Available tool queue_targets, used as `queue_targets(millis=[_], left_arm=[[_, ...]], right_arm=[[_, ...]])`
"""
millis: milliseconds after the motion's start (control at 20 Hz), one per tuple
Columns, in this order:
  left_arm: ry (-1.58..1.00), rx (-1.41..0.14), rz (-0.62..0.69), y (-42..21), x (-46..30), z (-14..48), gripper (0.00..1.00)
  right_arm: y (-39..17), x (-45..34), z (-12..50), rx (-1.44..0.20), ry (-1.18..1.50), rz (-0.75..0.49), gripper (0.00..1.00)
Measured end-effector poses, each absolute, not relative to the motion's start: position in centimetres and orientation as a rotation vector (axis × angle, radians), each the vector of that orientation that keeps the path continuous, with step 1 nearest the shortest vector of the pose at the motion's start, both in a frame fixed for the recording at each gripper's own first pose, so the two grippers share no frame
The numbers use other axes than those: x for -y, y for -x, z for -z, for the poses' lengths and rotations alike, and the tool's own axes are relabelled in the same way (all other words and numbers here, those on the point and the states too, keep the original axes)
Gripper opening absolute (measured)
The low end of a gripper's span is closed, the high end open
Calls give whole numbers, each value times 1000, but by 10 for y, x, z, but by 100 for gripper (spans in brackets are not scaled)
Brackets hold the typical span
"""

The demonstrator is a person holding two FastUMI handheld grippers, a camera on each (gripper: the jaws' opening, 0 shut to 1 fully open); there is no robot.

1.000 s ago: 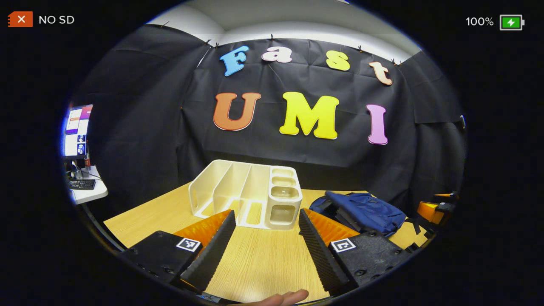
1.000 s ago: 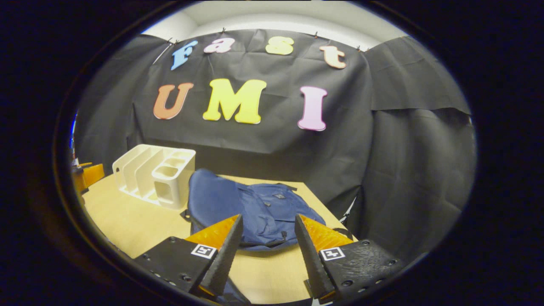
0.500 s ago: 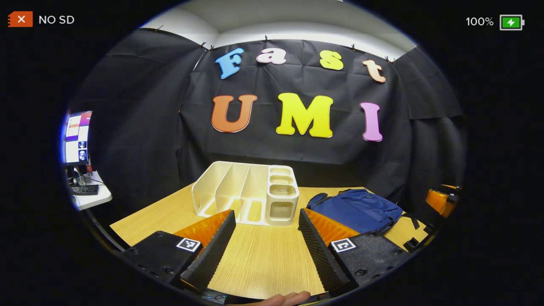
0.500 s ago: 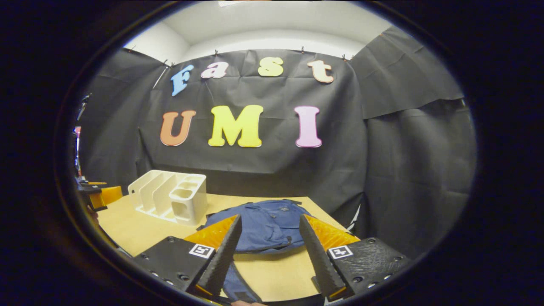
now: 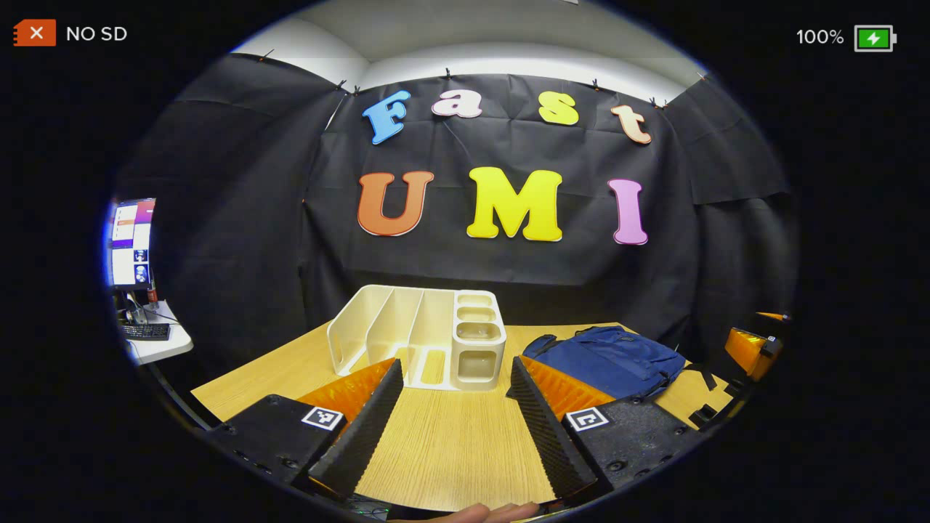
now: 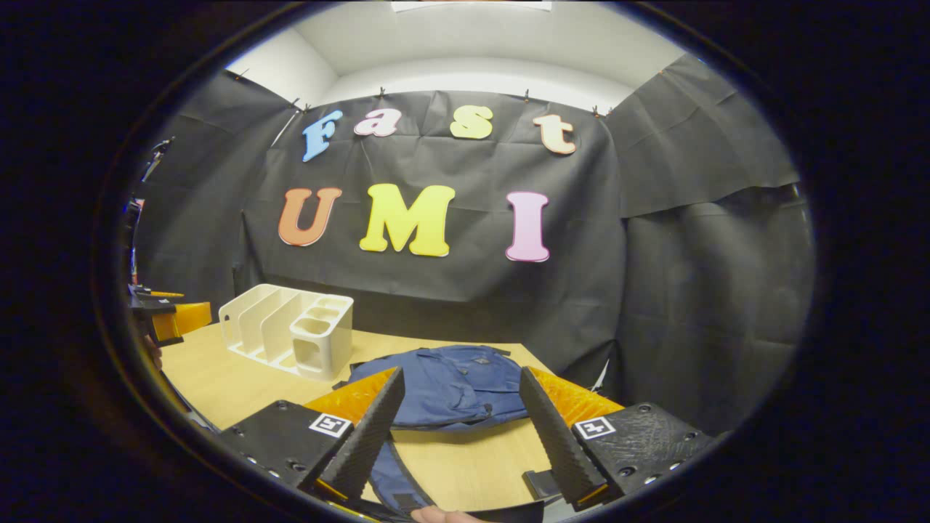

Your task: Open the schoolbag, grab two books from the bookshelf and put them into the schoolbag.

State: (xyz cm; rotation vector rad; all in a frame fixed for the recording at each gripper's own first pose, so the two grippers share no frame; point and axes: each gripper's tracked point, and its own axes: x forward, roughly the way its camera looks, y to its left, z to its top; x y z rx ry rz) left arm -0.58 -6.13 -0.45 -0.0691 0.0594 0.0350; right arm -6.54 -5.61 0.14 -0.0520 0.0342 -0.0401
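Observation:
A blue schoolbag [image 6: 450, 388] lies flat on the wooden table [image 6: 211, 378], straight ahead of my right gripper [image 6: 459, 428], which is open and holds nothing. One blue strap [image 6: 389, 479] trails toward the table's front edge. The white bookshelf organiser [image 5: 421, 345] stands beyond my left gripper [image 5: 454, 418], its slots showing no books. That gripper is open over bare tabletop. In the left gripper view the schoolbag [image 5: 610, 359] lies right of the organiser, and the right gripper [image 5: 752, 349] shows at the far right. The left gripper [image 6: 171, 319] shows at the left of the right gripper view.
A side desk with a monitor [image 5: 131, 232] and keyboard [image 5: 145, 332] stands outside the booth at far left. Black cloth walls close in behind and right of the table. A person's fingertips [image 5: 494, 513] show at the bottom edge.
The schoolbag's raised flap has dropped and the bag now lies flat. Both grippers have drawn back and tilted upward, both staying open.

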Motion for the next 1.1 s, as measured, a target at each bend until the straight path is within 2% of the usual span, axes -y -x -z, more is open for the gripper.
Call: queue_targets(millis=[150, 200, 300, 350, 400, 450, 600, 650, 750, 800, 850, 900, 950, 1000, 1100], left_arm=[[69, -42, -20, 9, 64, 0, 95], [69, -37, -22, 10, 63, -2, 95], [59, -22, -19, 12, 63, -6, 95], [54, -15, -16, 12, 65, -7, 95], [50, -7, -13, 12, 65, -8, 95], [47, -3, -9, 12, 66, -8, 95], [50, -13, -4, 12, 68, -5, 95], [50, -14, -9, 12, 67, -4, 95], [50, -16, -12, 12, 65, -4, 95], [50, -14, -12, 11, 65, -5, 95], [48, -14, -8, 11, 65, -5, 95], [46, -12, -9, 11, 66, -5, 95], [43, -14, -11, 12, 66, -4, 95], [41, -15, -12, 11, 64, -3, 95], [37, -18, -9, 10, 67, -2, 95]], right_arm=[[67, 59, -8, -22, 66, 49, 96], [69, 58, -8, -25, 67, 41, 92], [70, 57, -9, -31, 66, 42, 99], [69, 57, -9, -31, 73, 44, 92], [68, 56, -8, -32, 75, 44, 98], [69, 54, -9, -30, 69, 41, 99], [69, 51, -13, -14, 39, 25, 99], [70, 52, -16, -4, 33, 23, 95], [70, 56, -16, 0, 36, 32, 99], [70, 58, -14, -3, 39, 36, 95], [69, 58, -13, -7, 38, 37, 99], [69, 58, -11, -10, 33, 39, 96], [68, 59, -10, -13, 32, 41, 99], [67, 62, -9, -15, 31, 46, 95], [66, 63, -7, -20, 30, 46, 99]])
